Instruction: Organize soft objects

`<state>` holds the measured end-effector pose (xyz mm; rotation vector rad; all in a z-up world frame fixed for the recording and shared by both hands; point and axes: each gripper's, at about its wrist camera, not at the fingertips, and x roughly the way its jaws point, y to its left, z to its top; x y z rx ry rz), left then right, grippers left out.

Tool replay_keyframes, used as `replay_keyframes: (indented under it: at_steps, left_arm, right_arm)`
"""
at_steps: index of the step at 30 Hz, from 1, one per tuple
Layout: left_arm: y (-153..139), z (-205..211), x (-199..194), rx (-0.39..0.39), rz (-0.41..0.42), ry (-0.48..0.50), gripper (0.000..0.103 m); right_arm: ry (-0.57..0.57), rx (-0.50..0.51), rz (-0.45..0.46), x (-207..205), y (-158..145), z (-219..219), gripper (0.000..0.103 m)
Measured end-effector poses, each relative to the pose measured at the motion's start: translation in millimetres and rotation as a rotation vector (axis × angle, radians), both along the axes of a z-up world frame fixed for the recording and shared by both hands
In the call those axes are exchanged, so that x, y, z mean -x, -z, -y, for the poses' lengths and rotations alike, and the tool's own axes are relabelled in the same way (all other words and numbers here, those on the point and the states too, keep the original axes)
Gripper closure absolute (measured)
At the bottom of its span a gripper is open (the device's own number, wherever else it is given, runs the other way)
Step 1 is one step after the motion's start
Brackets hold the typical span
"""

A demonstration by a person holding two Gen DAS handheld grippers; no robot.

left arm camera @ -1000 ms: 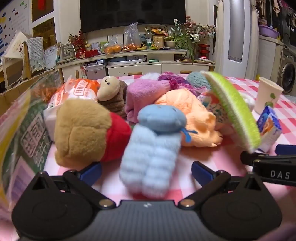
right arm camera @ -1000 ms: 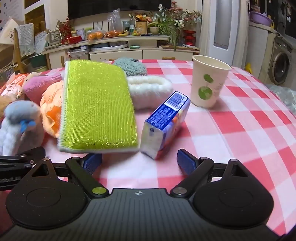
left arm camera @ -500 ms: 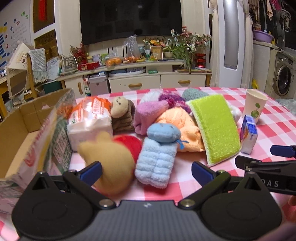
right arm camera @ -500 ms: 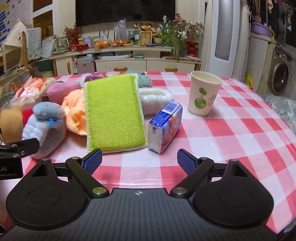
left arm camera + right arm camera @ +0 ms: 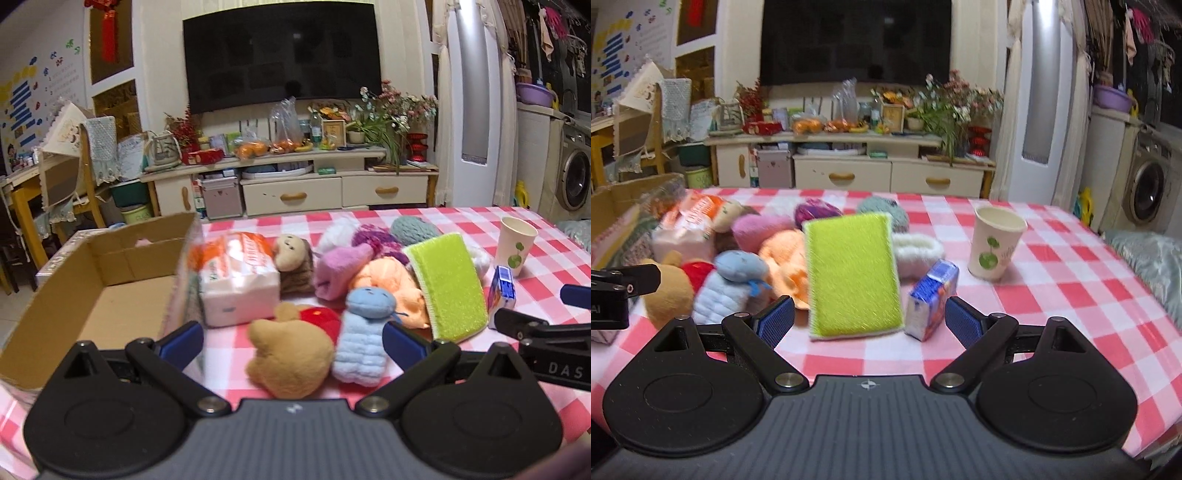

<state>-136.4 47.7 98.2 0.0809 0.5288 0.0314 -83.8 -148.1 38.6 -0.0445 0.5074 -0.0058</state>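
Both claws hang spread and empty: the left gripper [image 5: 291, 341] just short of the bear [image 5: 291, 356] and blue toy [image 5: 364, 332], the right gripper [image 5: 868, 319] before the green sponge [image 5: 853, 275]. The soft pile lies mid-table; the box [image 5: 110, 295] at left looks nearly bare, so sorting has barely begun, I judge.

Soft toys [image 5: 291, 354] and cloths [image 5: 447, 280] heaped together

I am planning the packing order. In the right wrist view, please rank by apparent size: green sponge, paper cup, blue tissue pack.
1. green sponge, clearly largest.
2. paper cup and blue tissue pack look alike; the pack lies nearer the camera, so I leave them unranked.
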Motion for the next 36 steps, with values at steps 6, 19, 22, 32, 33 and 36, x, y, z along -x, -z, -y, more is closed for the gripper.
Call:
replay_keyframes:
  at_steps: [6,19,22,32,33,36]
  left_arm:
    - [-14,-20,14,-0.008,0.021,-0.038,0.001]
    - [-37,-60,41,-0.012,0.06,-0.115,0.001]
    - [-38,-67,46,-0.016,0.063,-0.131,0.001]
    - [-46,-79,59,-0.017,0.08,-0.171,0.001]
    - [-46,-79,58,-0.014,0.081,-0.172,0.001]
    - [-49,-77,58,-0.01,0.09,-0.168,0.001]
  right_arm:
    - [-0.042,-0.003,0.049,7,-10,-5,0.0]
    - [-0.128,-0.003,0.105,31,-24,-10,0.0]
    - [-0.156,-0.006,0.118,35,-27,-10,0.0]
    - [-0.224,0.0,0.168,51,-38,-10,0.0]
    - [-0.226,0.0,0.17,50,-40,-10,0.0]
    - [-0.226,0.0,0.177,53,-42,-8,0.0]
